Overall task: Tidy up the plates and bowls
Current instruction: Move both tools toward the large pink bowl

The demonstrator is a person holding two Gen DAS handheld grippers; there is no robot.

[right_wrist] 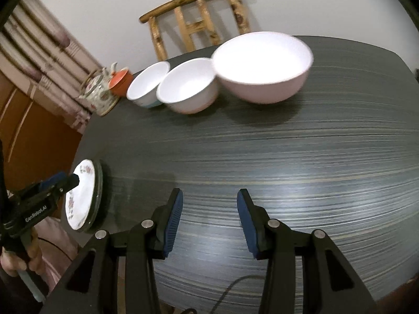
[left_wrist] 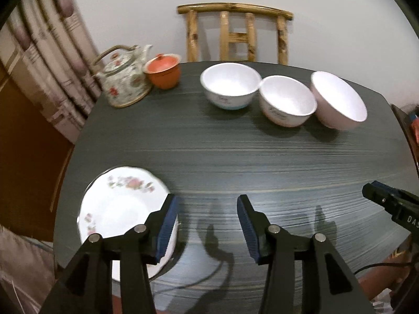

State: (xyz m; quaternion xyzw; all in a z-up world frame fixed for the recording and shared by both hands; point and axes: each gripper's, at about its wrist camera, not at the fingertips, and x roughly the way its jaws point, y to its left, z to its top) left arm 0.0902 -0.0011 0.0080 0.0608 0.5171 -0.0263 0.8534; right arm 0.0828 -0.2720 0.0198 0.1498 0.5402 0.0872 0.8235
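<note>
A white floral plate [left_wrist: 117,209] [right_wrist: 80,196] lies at the near left of the dark table, seemingly on top of another plate. Three bowls stand in a row at the far side: a small white one with a blue base [left_wrist: 230,85] [right_wrist: 146,85], a middle white one [left_wrist: 286,100] [right_wrist: 187,89] and a large pink one [left_wrist: 339,100] [right_wrist: 262,65]. My left gripper [left_wrist: 208,225] [right_wrist: 66,180] is open, its left finger over the plate's right edge. My right gripper [right_wrist: 208,222] is open above bare table; one of its fingers [left_wrist: 379,196] shows in the left wrist view.
A flowered teapot [left_wrist: 123,81] [right_wrist: 100,91] and an orange lidded cup [left_wrist: 163,72] [right_wrist: 120,79] stand at the far left corner. A bamboo chair [left_wrist: 235,34] [right_wrist: 196,18] is behind the table. Curtains [left_wrist: 44,65] hang at the left. A hand [right_wrist: 15,259] holds the left gripper.
</note>
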